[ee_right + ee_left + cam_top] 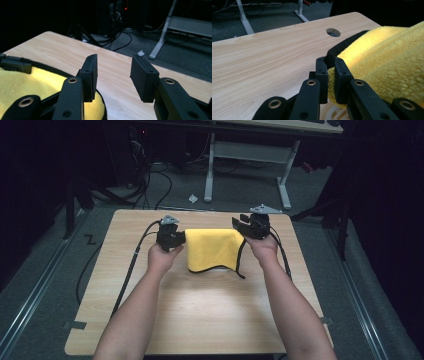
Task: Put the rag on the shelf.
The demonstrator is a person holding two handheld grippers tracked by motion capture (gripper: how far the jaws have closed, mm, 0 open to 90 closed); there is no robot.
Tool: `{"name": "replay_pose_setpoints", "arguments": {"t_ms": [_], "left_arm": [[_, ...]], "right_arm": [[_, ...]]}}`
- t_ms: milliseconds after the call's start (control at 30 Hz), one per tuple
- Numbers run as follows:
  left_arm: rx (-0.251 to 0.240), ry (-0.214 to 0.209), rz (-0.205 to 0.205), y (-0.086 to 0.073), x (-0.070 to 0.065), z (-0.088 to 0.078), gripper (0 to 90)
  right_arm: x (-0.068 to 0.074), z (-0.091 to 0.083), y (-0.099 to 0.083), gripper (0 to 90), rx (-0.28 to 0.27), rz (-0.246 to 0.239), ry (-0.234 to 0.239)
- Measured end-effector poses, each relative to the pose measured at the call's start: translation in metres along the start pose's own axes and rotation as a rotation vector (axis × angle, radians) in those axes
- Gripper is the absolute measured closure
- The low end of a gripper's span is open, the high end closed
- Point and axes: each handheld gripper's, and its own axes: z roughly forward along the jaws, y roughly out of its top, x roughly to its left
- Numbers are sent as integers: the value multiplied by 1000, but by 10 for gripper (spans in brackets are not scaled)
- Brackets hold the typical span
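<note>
We see lab or workshop: bare wooden table (200, 320), grey carpet, floor cables (160, 185), metal-legged desk (250, 150).

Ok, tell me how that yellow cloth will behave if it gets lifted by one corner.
The yellow cloth will probably hang limp: its free side already droops and curls on the table. It looks fluffy and thick, so likely light and grippy rather than slippery; the left gripper pinches its black hem firmly. The right gripper stands open.

wooden table (200, 310), white desk frame (247, 160), floor cables (160, 180)
</note>
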Motion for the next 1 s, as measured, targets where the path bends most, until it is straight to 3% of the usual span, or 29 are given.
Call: {"name": "replay_pose_setpoints", "arguments": {"t_ms": [167,300,533,767,1000], "left_arm": [[4,4,-6,-2,3,-1,836],[-2,-5,-35,-5,7,-2,826],[-8,1,-54,-7,8,-3,677],[-15,20,-84,-9,14,-8,627],[-42,45,-83,-7,15,-20,569]], "right_arm": [[-4,-5,1,581,6,-9,-29],[-7,-5,-3,584,14,-5,-37],[-10,-5,-12,583,29,3,-51],[-15,-4,-20,582,51,13,-64],[-17,-7,-28,574,58,6,-80]]}}
